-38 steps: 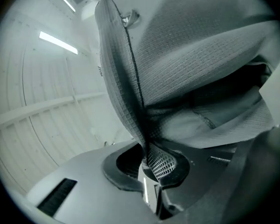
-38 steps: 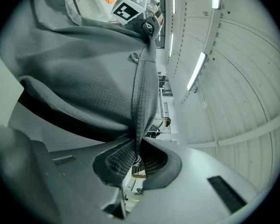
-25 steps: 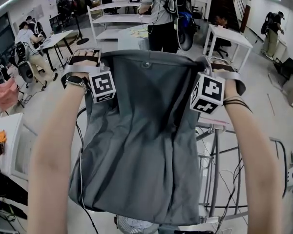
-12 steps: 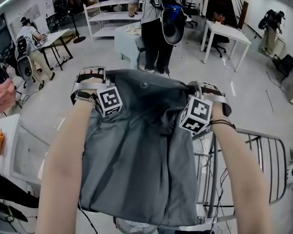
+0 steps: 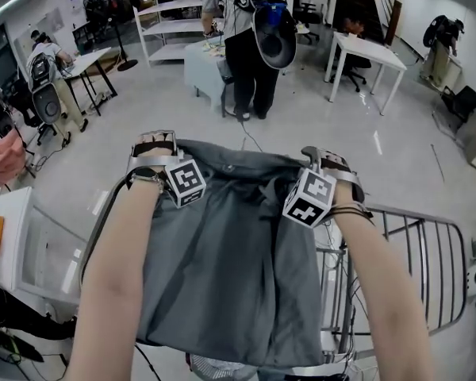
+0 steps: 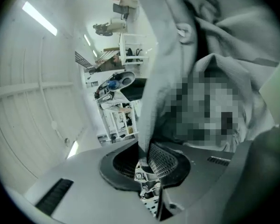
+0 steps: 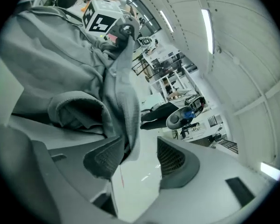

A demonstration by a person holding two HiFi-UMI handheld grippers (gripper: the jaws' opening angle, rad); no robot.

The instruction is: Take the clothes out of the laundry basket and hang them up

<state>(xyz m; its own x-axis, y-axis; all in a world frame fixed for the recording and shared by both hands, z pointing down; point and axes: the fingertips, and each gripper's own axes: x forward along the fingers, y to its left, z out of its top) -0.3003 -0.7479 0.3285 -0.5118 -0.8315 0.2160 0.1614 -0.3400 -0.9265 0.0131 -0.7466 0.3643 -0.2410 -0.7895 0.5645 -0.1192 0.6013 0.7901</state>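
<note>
Top edge of the grey garment (image 5: 238,252) runs left–right above the drying rack (image 5: 404,210): left gripper (image 5: 153,144) clenched on its left corner, right gripper (image 5: 324,160) with jaws just opening, cloth loose between them.

Left gripper's (image 6: 147,157) jaws pinch cloth (image 5: 238,260); right gripper's (image 7: 137,158) have just opened around it

Bright, even room light, bent by a fisheye lens.
Long white ceiling strip lights (image 6: 39,17) wash everything from above, and the glossy pale floor (image 5: 378,143) throws back white streaks right of centre. Shadows are faint, gathering only in the folds of the grey fabric garment (image 5: 230,252). Straight lines bow toward every edge. Both gripper views darken to black corners, and cloth nearest those lenses goes soft.
</note>
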